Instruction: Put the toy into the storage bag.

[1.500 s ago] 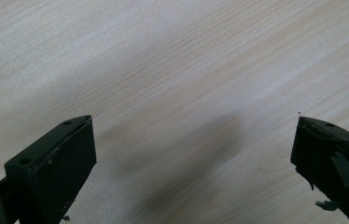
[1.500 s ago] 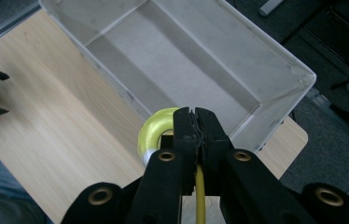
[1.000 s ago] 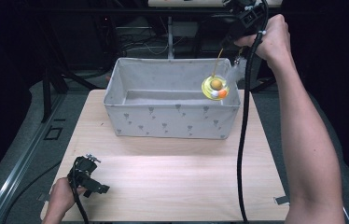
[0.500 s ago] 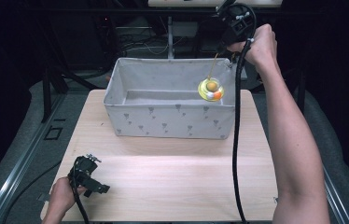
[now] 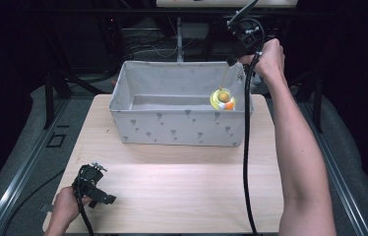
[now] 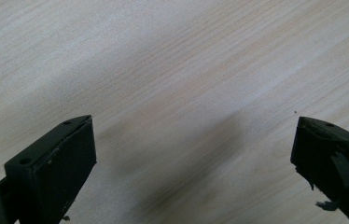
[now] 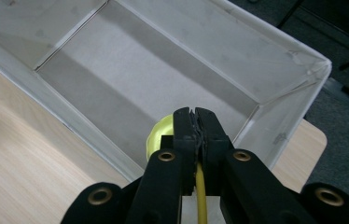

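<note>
A yellow ring-shaped toy (image 5: 223, 100) with an orange ball hangs on a thin yellow string (image 5: 226, 77) over the right end of a grey fabric bin (image 5: 172, 130). My right gripper (image 5: 232, 61) is held high above the bin's far right corner, shut on the top of that string. In the right gripper view the jaws (image 7: 193, 112) are pressed together on the string (image 7: 200, 200), and the toy (image 7: 159, 133) shows partly behind them, above the bin (image 7: 266, 79). My left gripper (image 5: 98, 189) rests at the table's front left, open (image 6: 193, 126) over bare wood.
The bin stands at the back of the light wooden table (image 5: 182, 182). The right gripper's black cable (image 5: 245, 162) hangs across the table's right side. Dark stands and cables lie beyond the far edge.
The right hand has shifted left and lowered a little, carrying the hanging toy slightly left and down over the bin. The left gripper has stayed put.
</note>
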`<state>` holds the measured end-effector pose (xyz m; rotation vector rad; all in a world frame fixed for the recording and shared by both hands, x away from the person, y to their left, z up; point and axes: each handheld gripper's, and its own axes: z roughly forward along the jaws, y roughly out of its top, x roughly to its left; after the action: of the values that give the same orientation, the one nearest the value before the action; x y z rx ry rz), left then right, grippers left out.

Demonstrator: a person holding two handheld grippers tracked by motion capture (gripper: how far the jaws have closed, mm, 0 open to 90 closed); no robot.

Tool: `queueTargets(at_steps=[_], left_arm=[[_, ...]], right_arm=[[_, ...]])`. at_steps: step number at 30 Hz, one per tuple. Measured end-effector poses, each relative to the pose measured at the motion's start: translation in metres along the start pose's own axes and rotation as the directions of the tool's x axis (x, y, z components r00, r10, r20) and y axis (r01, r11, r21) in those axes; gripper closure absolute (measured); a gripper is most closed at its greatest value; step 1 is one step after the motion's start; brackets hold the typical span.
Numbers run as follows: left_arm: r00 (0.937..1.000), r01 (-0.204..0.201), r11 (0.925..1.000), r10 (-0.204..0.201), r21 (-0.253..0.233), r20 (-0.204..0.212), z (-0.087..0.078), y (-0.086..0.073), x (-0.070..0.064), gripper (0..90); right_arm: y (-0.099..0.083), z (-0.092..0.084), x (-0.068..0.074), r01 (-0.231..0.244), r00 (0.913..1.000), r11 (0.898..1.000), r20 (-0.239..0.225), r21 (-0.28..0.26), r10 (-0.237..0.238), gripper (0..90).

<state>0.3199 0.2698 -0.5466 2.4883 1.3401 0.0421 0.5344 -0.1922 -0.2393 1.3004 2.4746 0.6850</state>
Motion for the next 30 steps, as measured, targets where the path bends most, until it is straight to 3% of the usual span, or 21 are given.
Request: queueTargets(at_steps=[13,22,30], left_arm=[[1.0,-0.006,1.0,0.006,0.004,0.0,0.001,0.0,-0.001,0.3],[0.9999,-0.01,0.9999,0.01,0.007,0.002,0.001,0.0,-0.002,0.3],[0.9999,-0.012,0.9999,0.012,0.01,0.002,0.002,0.0,-0.002,0.3]], right_arm=[[-0.009,0.032,-0.004,0.019,0.9998,0.999,-0.011,0.039,-0.019,88.3],[-0.017,0.058,-0.009,0.004,0.9994,0.999,-0.035,0.049,-0.003,88.2],[-0.025,0.075,-0.013,-0.002,0.9997,0.997,-0.023,0.083,0.004,88.2]])
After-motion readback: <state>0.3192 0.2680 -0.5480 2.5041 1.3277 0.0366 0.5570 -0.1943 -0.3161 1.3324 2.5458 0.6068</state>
